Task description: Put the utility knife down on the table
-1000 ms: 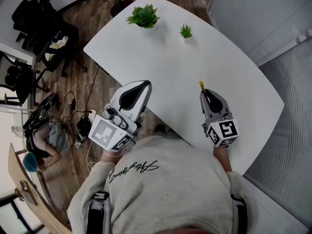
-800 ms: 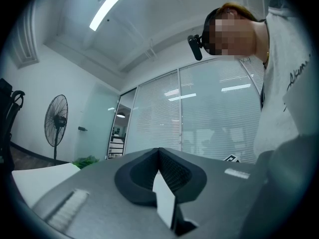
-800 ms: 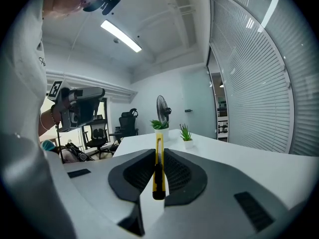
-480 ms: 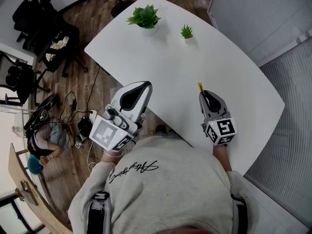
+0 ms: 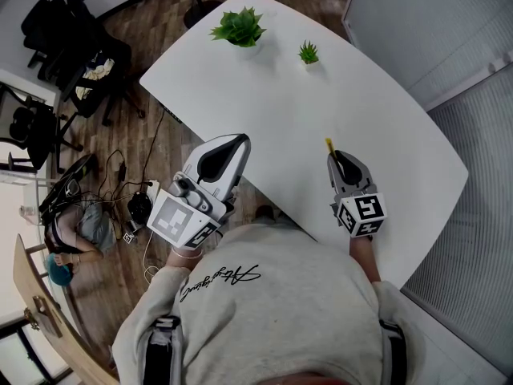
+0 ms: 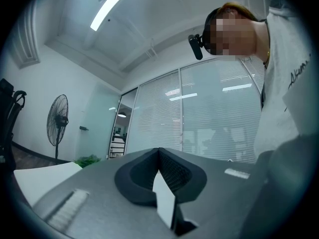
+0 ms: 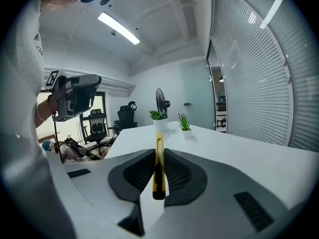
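Observation:
A slim yellow utility knife [image 7: 158,168] stands on edge between the pads of my right gripper [image 7: 158,156], which is shut on it. In the head view the knife's yellow tip [image 5: 329,144] sticks out past that gripper [image 5: 337,157] over the white table [image 5: 321,103], near its front edge. My left gripper [image 5: 222,155] hangs at the table's left edge, jaws together and empty. In the left gripper view its pads [image 6: 172,171] meet with nothing between them.
A large potted plant [image 5: 237,27] and a small one [image 5: 307,53] stand at the table's far end. Office chairs [image 5: 72,46], cables and a crouching person [image 5: 76,231] are on the wooden floor to the left. Blinds and glass walls [image 5: 473,119] run along the right.
My right gripper with the knife has sunk slightly toward the table. The left gripper has not moved. The person on the floor has shifted a little.

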Action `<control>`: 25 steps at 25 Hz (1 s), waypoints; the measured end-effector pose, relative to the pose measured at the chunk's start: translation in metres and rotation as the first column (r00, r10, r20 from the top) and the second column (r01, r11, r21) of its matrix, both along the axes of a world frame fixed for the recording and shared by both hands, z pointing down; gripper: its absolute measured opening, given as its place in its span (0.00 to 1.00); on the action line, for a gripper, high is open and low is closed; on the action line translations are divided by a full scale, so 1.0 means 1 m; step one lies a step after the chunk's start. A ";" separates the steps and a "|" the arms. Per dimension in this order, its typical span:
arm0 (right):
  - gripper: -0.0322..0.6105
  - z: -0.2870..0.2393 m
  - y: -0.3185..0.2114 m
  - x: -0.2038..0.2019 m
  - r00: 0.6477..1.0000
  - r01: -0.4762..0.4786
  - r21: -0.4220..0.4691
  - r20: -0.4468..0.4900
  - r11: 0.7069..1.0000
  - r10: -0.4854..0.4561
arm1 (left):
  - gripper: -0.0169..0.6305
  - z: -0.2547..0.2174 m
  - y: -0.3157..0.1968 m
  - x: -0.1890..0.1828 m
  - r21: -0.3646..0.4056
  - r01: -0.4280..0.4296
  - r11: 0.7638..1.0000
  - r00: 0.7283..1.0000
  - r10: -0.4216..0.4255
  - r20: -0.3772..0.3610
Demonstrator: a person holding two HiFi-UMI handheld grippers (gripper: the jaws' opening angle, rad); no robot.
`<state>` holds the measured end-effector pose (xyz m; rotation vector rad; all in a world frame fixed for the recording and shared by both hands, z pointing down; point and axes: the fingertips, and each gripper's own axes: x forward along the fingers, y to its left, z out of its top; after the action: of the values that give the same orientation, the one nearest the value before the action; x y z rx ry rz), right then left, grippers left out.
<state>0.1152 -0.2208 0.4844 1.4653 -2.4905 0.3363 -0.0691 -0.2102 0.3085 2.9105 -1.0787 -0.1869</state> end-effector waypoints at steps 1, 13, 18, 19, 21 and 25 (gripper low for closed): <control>0.13 0.002 0.000 0.000 1.000 0.000 -0.004 -0.002 1.000 0.000 | 0.02 0.000 -0.001 0.000 0.000 0.001 1.000 1.000 -0.001 0.001; 0.13 0.016 0.001 0.001 1.000 -0.006 -0.038 -0.011 0.999 0.006 | 0.02 0.000 0.001 -0.003 0.003 0.006 1.000 1.000 -0.006 0.003; 0.13 0.024 0.001 0.002 1.000 -0.008 -0.055 -0.017 0.998 0.007 | 0.02 0.000 0.001 -0.003 0.005 0.009 1.000 1.000 -0.009 0.004; 0.13 0.025 0.001 0.002 1.000 -0.007 -0.059 -0.015 0.998 0.006 | 0.02 0.000 0.001 -0.003 0.004 0.009 1.000 1.000 -0.009 0.004; 0.13 0.026 0.002 0.002 1.000 -0.008 -0.067 -0.012 0.998 0.007 | 0.02 -0.001 0.001 -0.004 0.003 0.010 1.000 1.000 -0.010 0.004; 0.13 0.034 0.002 0.002 1.000 -0.009 -0.086 -0.018 0.996 0.007 | 0.02 0.001 0.001 -0.005 0.001 0.012 1.000 1.000 -0.012 0.005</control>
<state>0.1177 -0.2187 0.5182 1.4388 -2.4248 0.4243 -0.0739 -0.2091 0.3094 2.9075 -1.0967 -0.1804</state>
